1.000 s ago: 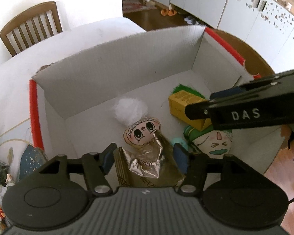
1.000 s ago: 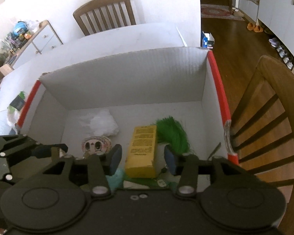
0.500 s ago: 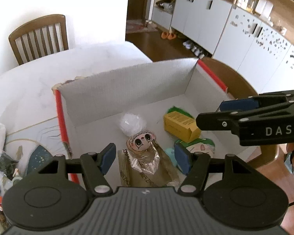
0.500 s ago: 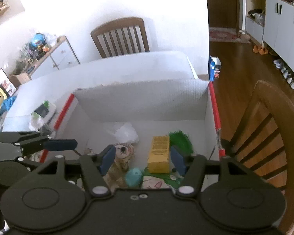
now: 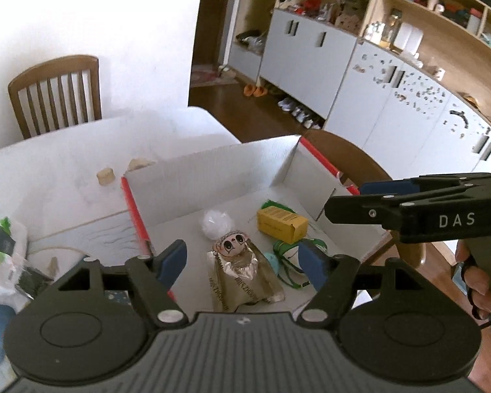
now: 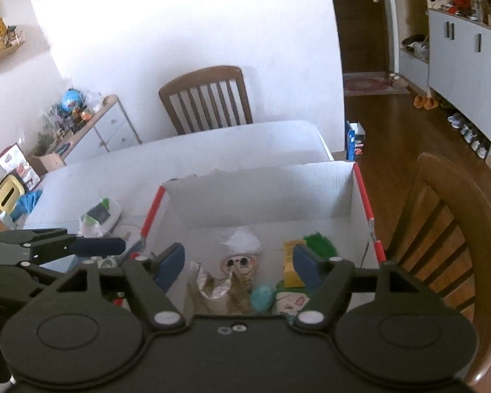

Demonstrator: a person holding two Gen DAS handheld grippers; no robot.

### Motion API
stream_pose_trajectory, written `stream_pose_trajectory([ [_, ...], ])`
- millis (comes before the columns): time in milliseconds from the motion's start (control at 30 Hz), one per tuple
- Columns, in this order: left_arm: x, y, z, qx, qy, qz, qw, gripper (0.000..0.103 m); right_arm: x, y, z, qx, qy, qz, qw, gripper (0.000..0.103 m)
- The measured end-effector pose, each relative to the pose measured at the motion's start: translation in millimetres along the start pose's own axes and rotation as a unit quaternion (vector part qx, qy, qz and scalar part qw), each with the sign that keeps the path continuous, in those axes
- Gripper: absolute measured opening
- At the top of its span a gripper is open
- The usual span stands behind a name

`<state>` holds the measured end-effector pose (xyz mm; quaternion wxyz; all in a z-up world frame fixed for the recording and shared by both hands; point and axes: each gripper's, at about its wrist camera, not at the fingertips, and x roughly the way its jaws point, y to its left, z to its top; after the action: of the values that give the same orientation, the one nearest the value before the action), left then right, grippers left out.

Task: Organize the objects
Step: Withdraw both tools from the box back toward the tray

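While both have just been opening, the left gripper [image 5: 242, 258] and right gripper [image 6: 237, 262] gape wide, empty, above the box [image 5: 212, 170]; only the left view shows a hand [image 5: 478, 281], seemingly on the right gripper's trigger.

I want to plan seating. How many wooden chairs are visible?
2. One chair stands behind the far side of the table; another chair is beside the box, on its right. Others may be hidden.

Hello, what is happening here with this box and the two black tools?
A person is tidying small things into a white cardboard box on the table. Both claws are empty and above the box: the left claw and right claw have just been opening, with nothing between them. Inside lie a foil doll packet, a yellow carton, a white puff and green items.
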<state>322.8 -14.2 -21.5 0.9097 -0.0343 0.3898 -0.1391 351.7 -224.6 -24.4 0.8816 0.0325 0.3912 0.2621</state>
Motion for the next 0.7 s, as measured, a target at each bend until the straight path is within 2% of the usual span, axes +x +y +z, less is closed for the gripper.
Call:
stream_pose_trajectory([
  [100,-15,6,-3,0.007,-0.006,-0.007,0.9999,0.082,-10,9,-6,0.018,-0.015,-0.003,1.0,0.076],
  [467,-54,36,-14,0.025,-0.017,-0.033,0.999,0.083,-31,61,-34,0.043,-0.056,-0.022,0.997,0.088],
  [700,-73,61,-22,0.027,-0.03,-0.044,0.9982,0.088,-35,95,-51,0.052,-0.081,-0.032,0.995,0.1],
])
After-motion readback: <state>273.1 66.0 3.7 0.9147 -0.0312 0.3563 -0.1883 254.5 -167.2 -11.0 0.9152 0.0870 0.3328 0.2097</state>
